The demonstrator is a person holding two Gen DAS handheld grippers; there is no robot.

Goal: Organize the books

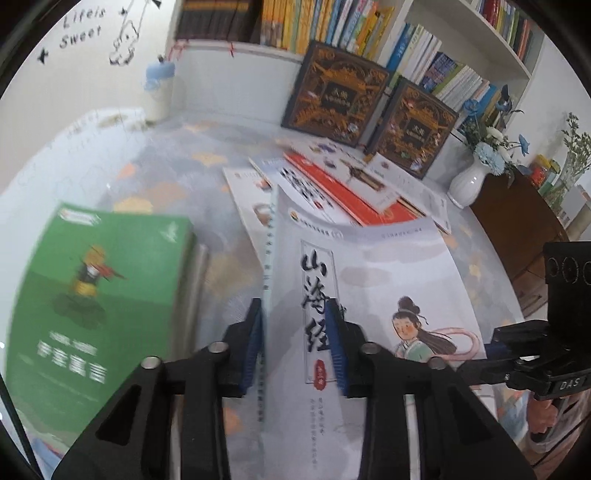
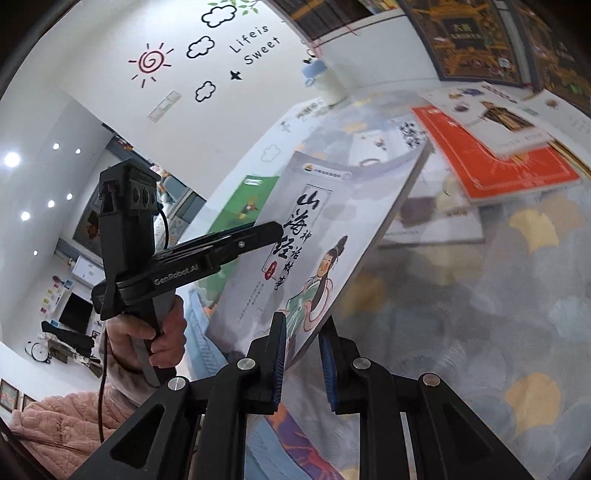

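Both grippers are clamped on one pale grey paperback, held tilted above the counter.

The left gripper [image 1: 297, 343] is pinching the spine edge of the pale grey paperback book with black calligraphy and a painted figure [image 1: 369, 280], and the right gripper [image 2: 301, 354] is clenched on its lower corner. A green book with a small cartoon figure [image 1: 99, 291] lies just to the left on the cloud-patterned counter [image 1: 177, 173]. Behind, a flat red book [image 1: 354, 199] sits in a loose pile. Two dark ornate gold-patterned books [image 1: 338, 92] stand against the white bookshelf [image 1: 399, 22].
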